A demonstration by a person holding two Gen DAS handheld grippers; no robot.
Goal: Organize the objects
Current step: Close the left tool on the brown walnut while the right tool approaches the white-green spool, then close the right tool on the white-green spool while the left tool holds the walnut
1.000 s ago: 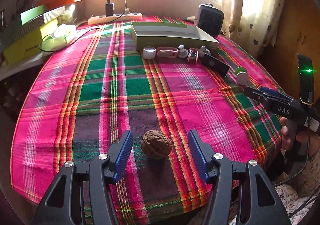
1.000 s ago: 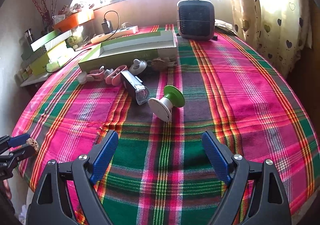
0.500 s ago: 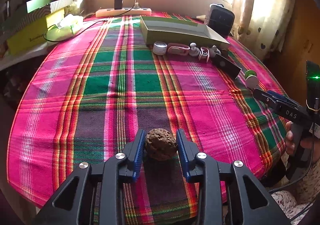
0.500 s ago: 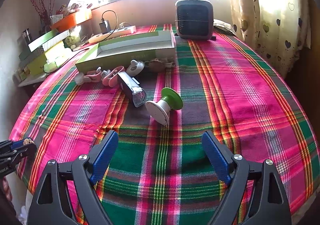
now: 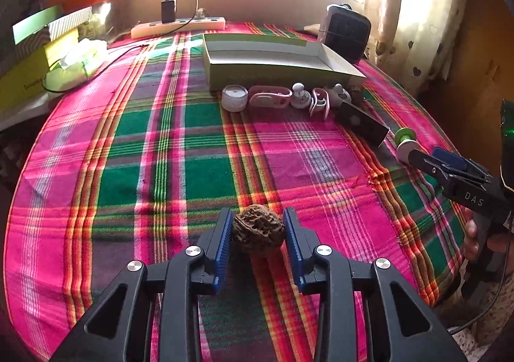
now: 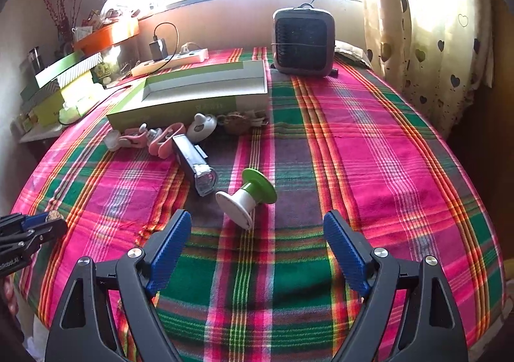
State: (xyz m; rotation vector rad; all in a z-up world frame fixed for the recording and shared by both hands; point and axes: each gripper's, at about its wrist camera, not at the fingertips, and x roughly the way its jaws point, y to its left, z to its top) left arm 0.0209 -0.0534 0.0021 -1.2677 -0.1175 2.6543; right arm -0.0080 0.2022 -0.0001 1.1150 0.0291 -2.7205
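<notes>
Here the left tool (image 5: pixel 258 230) is closed on the walnut (image 5: pixel 259 229), both blue pads touching its sides, above the tabletop (image 5: pixel 192 143). The right tool (image 6: pixel 257 246) stands wide, empty.

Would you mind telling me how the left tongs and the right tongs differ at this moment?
The left tongs are closed on a brown walnut, its blue pads pressing both sides; the right tongs stand wide open and hold nothing. The left tongs sit near the tablecloth's near edge, the right tongs just short of a green and white spool. Both are black with ribbed blue pads and point down at the table.
</notes>
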